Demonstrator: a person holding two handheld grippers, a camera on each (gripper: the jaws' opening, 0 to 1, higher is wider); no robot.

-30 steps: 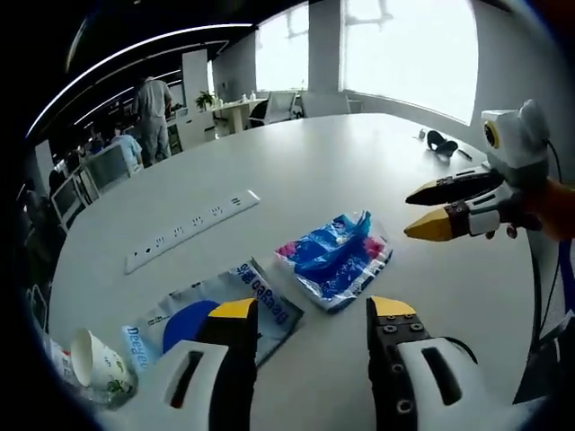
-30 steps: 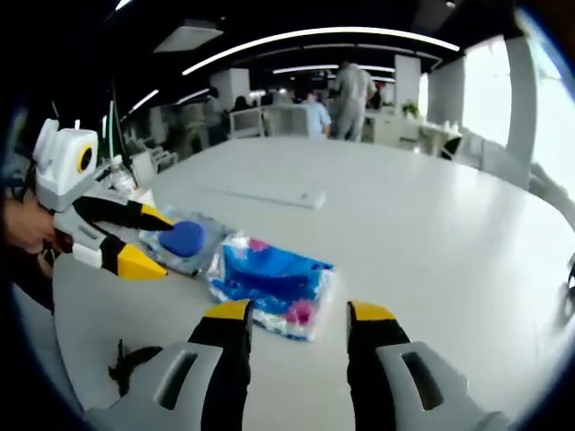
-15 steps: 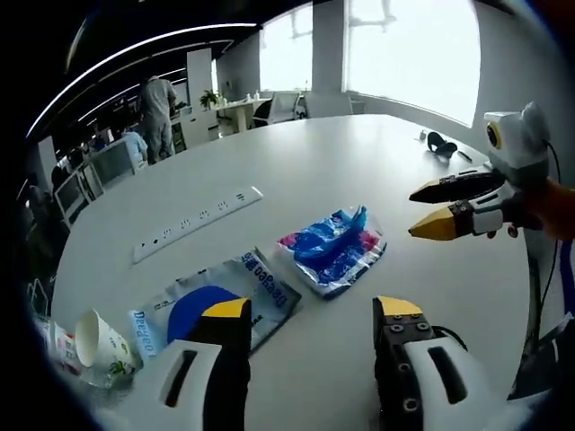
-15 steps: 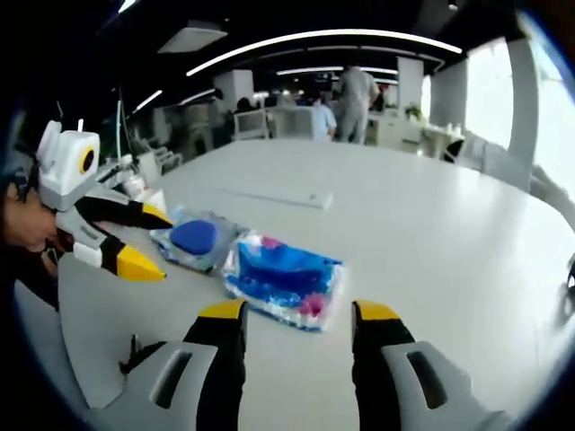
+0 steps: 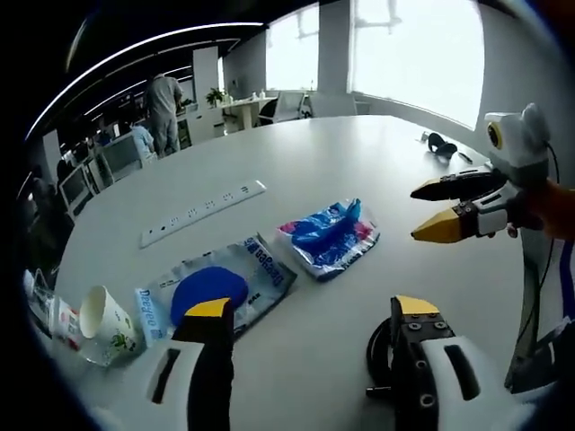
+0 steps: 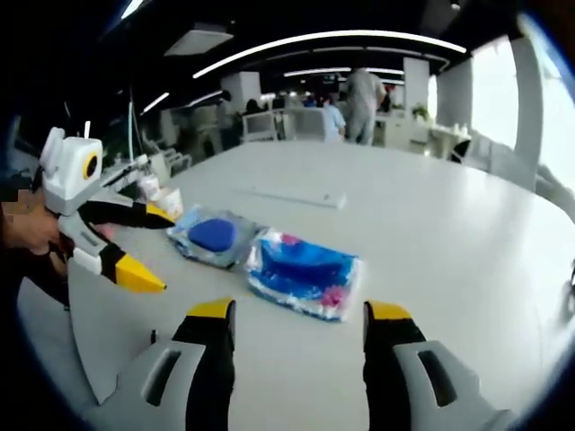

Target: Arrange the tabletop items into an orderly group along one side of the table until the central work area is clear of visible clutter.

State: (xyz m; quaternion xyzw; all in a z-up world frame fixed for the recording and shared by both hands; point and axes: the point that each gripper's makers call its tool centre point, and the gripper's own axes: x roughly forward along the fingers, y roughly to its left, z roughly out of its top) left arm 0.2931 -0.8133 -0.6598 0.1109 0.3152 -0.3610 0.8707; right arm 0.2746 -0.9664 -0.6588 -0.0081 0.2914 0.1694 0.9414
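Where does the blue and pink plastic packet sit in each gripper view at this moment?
Left gripper view: the blue and pink packet lies near the picture's centre, on the white table, right of the clear bag with the blue disc.
Right gripper view: the packet lies just below centre, above the gap between this gripper's jaws.
Shared landmark: the white power strip on the table beyond the packet.

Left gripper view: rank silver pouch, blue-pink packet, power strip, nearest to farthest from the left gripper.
From the left gripper:
1. Silver pouch, just past its left jaw.
2. Blue-pink packet, centre, beyond the pouch.
3. Power strip, farther back, left.
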